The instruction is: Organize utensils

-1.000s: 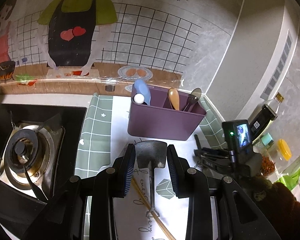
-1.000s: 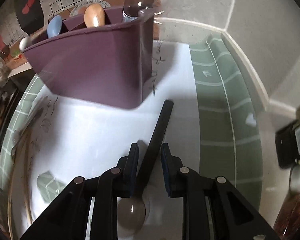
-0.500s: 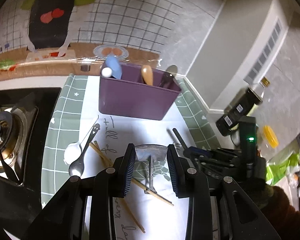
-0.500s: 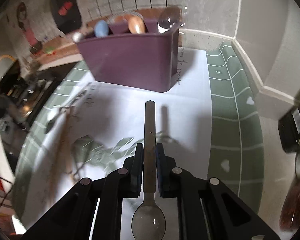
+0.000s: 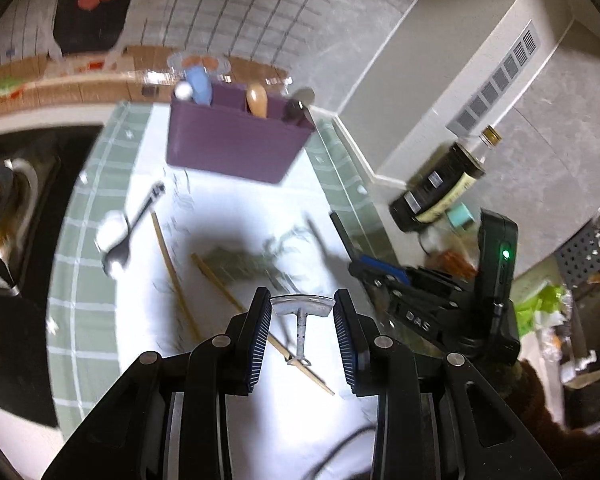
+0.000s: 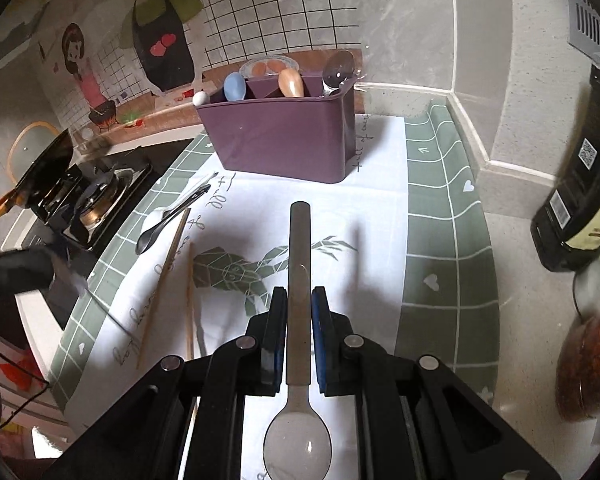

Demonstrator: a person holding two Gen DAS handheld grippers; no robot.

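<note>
The desk carries a white cloth (image 6: 380, 184) with a green checked border, and I place everything by the purple utensil caddy (image 6: 284, 136) at its far end. Left of the caddy sits a gas stove (image 6: 92, 200); behind it the grid-tiled wall shows a cartoon cook in a black apron with red hearts (image 6: 162, 36). Cursive script runs along the cloth by the caddy's right corner, but I can only make out "full of".

Between the stove and the caddy's near side lie a white spoon (image 5: 112, 226) crossed by a black one (image 5: 130, 236), then two wooden chopsticks (image 6: 166, 276), apart from each other, beside a green leaf print.

My left gripper (image 5: 302, 320) is pressed on the edges of a small metal spatula (image 5: 302, 307), its handle hanging down towards one chopstick. My right gripper (image 6: 299, 332) pinches the flat handle of a metal spoon (image 6: 299, 280), lifted above the cloth with the handle pointing at the caddy and the bowl back towards me.

The caddy holds a blue spoon (image 6: 234, 86), a wooden spoon (image 6: 291, 82) and a silver spoon (image 6: 338, 68) in separate compartments. Right of it, past the cloth's edge, stand a dark bottle (image 6: 580, 208) with a QR code and a jar of red flakes (image 6: 592, 364).
</note>
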